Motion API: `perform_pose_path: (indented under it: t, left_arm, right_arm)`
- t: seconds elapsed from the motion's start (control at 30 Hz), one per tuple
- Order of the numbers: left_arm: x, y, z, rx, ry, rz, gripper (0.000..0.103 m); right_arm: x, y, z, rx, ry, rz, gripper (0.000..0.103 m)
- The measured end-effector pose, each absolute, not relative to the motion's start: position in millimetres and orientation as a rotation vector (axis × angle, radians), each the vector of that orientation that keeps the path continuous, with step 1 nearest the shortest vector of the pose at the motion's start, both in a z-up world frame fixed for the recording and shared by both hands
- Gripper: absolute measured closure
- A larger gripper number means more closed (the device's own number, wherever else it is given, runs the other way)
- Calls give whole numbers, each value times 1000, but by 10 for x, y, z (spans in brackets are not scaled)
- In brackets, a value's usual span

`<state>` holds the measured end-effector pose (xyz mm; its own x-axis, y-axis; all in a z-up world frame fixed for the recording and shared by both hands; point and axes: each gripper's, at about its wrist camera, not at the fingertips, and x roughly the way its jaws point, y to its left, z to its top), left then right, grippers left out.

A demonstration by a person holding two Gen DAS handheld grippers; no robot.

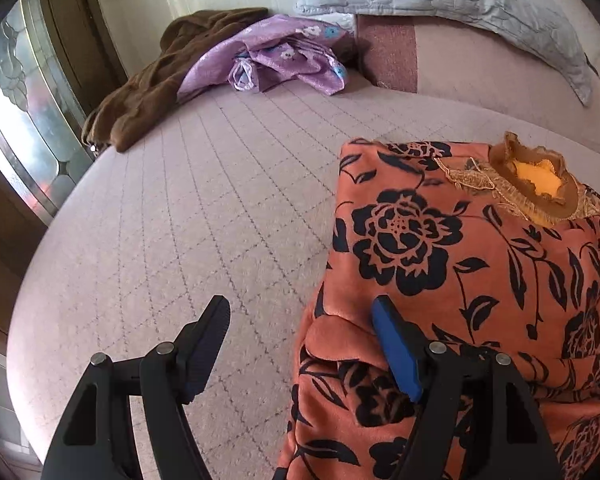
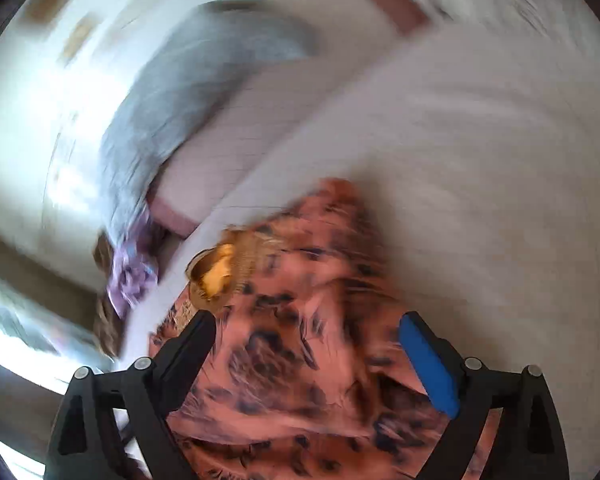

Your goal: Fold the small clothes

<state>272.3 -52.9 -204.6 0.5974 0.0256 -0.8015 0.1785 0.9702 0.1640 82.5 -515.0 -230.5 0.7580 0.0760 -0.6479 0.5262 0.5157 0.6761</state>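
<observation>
An orange garment with a black flower print [image 1: 460, 280] lies on the pink quilted bed [image 1: 180, 220], its lace collar [image 1: 540, 184] at the far end. My left gripper [image 1: 300, 316] is open at the garment's left edge, its right finger over the cloth and its left finger over the bed. In the blurred right wrist view the same garment [image 2: 300, 340] lies under and between the fingers of my right gripper [image 2: 306, 332], which is open; its collar [image 2: 216, 276] is to the upper left.
A brown garment [image 1: 148, 88] and a purple floral cloth [image 1: 276, 56] lie at the bed's far left edge. A grey quilted pillow [image 1: 460, 4] rests on the pink headboard cushion [image 1: 480, 68]. A window [image 1: 16, 120] is at left.
</observation>
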Motion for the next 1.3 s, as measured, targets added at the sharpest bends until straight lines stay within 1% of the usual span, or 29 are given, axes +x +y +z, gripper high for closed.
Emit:
perform_pose_path:
  t: [0.07,0.1,0.13,0.2,0.27,0.37,0.47,0.53,0.57,0.6,0.67,0.8,0.87,0.93,0.97,1.07,1.13,1.2,1.3]
  left_arm:
    - [2675,-527,-1973,231,905,-91,29]
    - [2625,-533,-1912,226,880,-99,29]
    - [2596,-536,-1871,226,863,-104,29]
    - [2497,-560,-1766,224,815,-117,29]
    - [2395,-593,-1692,220,768,-137,29]
    - [2340,-689,-1707,253,754,-171,29]
    - [2384,-782,-1857,289,813,-183,29]
    - [2449,-800,-1998,296,871,-180,29]
    - [2461,-802,-2042,297,882,-173,29]
    - [2473,-813,-2063,298,882,-163,29]
    - [2464,-840,-2025,304,847,-147,29]
    - [2418,-861,-1921,292,766,-140,29]
    - [2424,-890,-1947,295,769,-139,29]
    - [2438,-957,-2064,331,811,-145,29]
    - [2447,-994,-2141,364,836,-135,29]
    - [2435,-1019,-2180,391,839,-131,29]
    - [2429,-964,-2094,351,841,-148,29]
    - [2423,-907,-2015,301,831,-156,29]
    - [2392,-883,-1923,279,798,-159,29]
  right_arm:
    - [585,-5299,-2320,1017,647,-342,12]
    - [539,-5321,-2295,1000,643,-347,20]
    - [519,-5338,-2239,967,641,-344,26]
    - [567,-5276,-2155,913,653,-313,49]
    - [756,-5119,-2047,804,714,-270,58]
    - [999,-4857,-2084,663,803,-229,58]
    - [1176,-4789,-2254,600,852,-225,58]
    - [1319,-4777,-2454,588,925,-219,58]
    - [1348,-4763,-2504,578,944,-219,64]
    - [1366,-4744,-2515,550,944,-226,77]
    - [1372,-4699,-2405,485,910,-222,94]
    - [1311,-4678,-2059,448,749,-219,96]
    - [1306,-4773,-1979,454,694,-248,96]
    - [1407,-4915,-2125,470,728,-274,94]
    - [1470,-4987,-2258,483,775,-284,92]
    - [1559,-5129,-2566,530,904,-368,92]
    - [1527,-5120,-2508,551,902,-383,92]
    - [1478,-5035,-2286,516,852,-368,92]
    - [1335,-4901,-1965,459,672,-355,91]
